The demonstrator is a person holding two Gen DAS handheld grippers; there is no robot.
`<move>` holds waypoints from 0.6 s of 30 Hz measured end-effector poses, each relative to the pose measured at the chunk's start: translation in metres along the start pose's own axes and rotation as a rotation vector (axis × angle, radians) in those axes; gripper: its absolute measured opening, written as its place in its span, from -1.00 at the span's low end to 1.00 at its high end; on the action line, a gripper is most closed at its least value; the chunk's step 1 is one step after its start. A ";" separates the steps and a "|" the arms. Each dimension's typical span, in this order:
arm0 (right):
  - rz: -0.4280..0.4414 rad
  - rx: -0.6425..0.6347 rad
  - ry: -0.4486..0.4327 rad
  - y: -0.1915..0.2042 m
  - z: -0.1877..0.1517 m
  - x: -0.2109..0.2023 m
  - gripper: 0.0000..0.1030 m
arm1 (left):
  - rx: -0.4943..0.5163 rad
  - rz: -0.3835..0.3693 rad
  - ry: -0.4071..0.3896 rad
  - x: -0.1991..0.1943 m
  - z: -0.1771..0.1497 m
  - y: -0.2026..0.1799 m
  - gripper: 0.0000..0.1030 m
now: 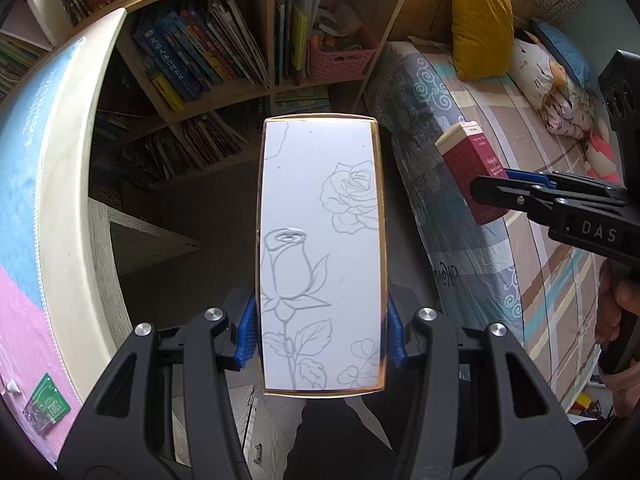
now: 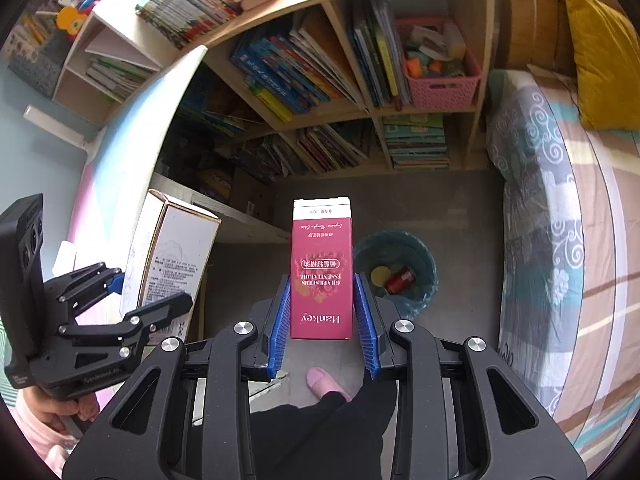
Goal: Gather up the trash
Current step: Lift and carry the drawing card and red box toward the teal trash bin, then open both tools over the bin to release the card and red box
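My left gripper (image 1: 322, 328) is shut on a tall white box with rose line drawings (image 1: 320, 248), held in the air above the floor. The same white box (image 2: 172, 256) and left gripper (image 2: 150, 294) show at the left of the right wrist view. My right gripper (image 2: 322, 312) is shut on a red and white Hankey essential-oil box (image 2: 321, 268), held above the floor. That red box (image 1: 470, 170) shows at the right of the left wrist view, in the right gripper (image 1: 486, 192). A blue-lined trash bin (image 2: 416, 252) stands on the floor just right of the red box, holding a red can and a yellow disc.
A desk with a pink and blue mat (image 1: 24, 240) curves along the left. A bookshelf full of books (image 2: 320, 72) with a pink basket (image 2: 442, 76) stands ahead. A bed with patterned covers (image 2: 560, 240) and a yellow pillow (image 1: 482, 28) runs along the right. My foot in a pink slipper (image 2: 324, 382) is on the floor.
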State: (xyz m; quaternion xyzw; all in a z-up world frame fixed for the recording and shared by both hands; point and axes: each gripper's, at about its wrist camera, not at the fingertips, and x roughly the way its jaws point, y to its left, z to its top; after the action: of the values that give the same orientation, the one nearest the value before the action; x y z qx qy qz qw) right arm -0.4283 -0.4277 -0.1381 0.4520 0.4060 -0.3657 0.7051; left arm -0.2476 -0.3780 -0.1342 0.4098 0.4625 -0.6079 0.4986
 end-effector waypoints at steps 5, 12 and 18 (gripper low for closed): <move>0.006 0.029 0.017 -0.014 -0.005 0.004 -0.39 | 0.022 0.001 0.031 0.013 0.006 -0.007 -0.09; 0.018 0.049 0.043 -0.028 -0.005 0.013 -0.39 | 0.039 0.002 0.067 0.029 0.014 -0.016 -0.09; 0.037 0.068 0.054 -0.038 -0.001 0.017 -0.34 | 0.060 -0.005 0.089 0.043 0.023 -0.027 -0.06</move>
State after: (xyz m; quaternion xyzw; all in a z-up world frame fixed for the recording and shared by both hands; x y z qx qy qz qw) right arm -0.4548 -0.4416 -0.1670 0.4930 0.4037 -0.3540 0.6846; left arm -0.2818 -0.4082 -0.1656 0.4501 0.4668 -0.6039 0.4636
